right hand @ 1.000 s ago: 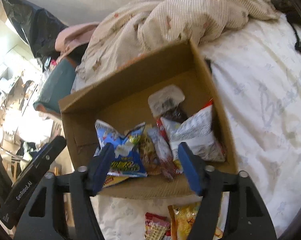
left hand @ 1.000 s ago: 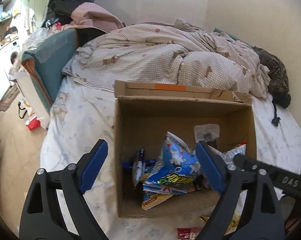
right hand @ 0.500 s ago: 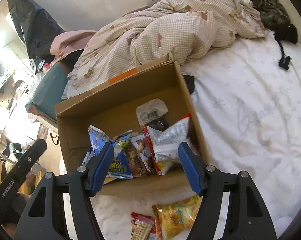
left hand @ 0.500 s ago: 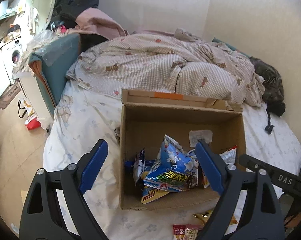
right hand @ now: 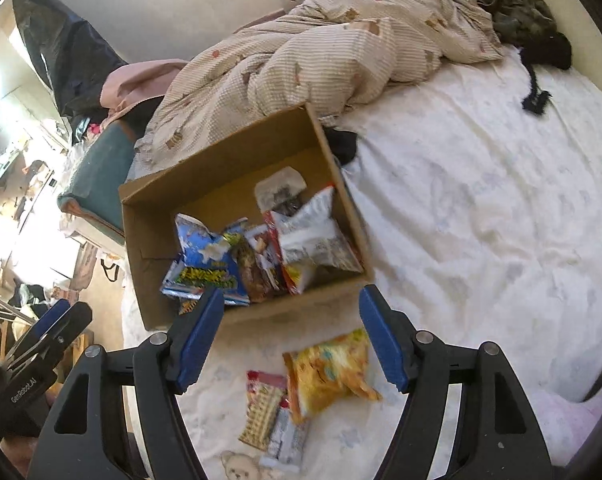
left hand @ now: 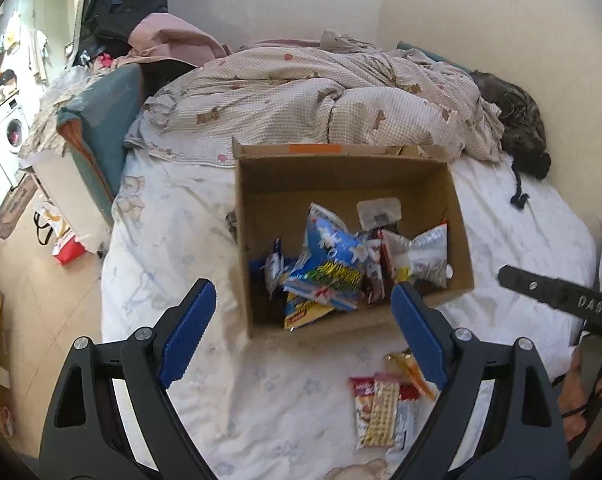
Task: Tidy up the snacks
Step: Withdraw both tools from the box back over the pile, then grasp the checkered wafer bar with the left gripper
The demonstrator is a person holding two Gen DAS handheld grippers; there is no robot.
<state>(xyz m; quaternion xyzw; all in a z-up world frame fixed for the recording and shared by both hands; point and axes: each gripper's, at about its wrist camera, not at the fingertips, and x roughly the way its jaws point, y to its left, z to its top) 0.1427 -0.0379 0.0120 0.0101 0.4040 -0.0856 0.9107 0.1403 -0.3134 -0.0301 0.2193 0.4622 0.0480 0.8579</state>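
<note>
An open cardboard box (left hand: 257, 216) (right hand: 141, 248) sits on the white bed sheet and holds several snack packets, among them a blue bag (left hand: 329, 256) (right hand: 205, 256) and a silver-white bag (left hand: 425, 252) (right hand: 313, 232). In front of the box lie a yellow snack bag (right hand: 329, 368) (left hand: 409, 366) and a red wafer packet (left hand: 377, 408) (right hand: 263, 408). My left gripper (left hand: 305, 328) hangs open above the box's near wall, nothing between its blue pads. My right gripper (right hand: 291, 332) is open and empty too, above the yellow bag.
A rumpled checked duvet (left hand: 309, 96) (right hand: 317, 56) covers the far half of the bed. A dark garment (left hand: 513, 120) (right hand: 513, 0) lies at the far right. The bed's left edge drops to the floor, where a teal cushion (left hand: 105, 120) and clutter stand.
Both grippers have pulled back and up from the box, so it looks smaller and farther. The loose packets in front of it have come into fuller view. Neither gripper took hold of anything.
</note>
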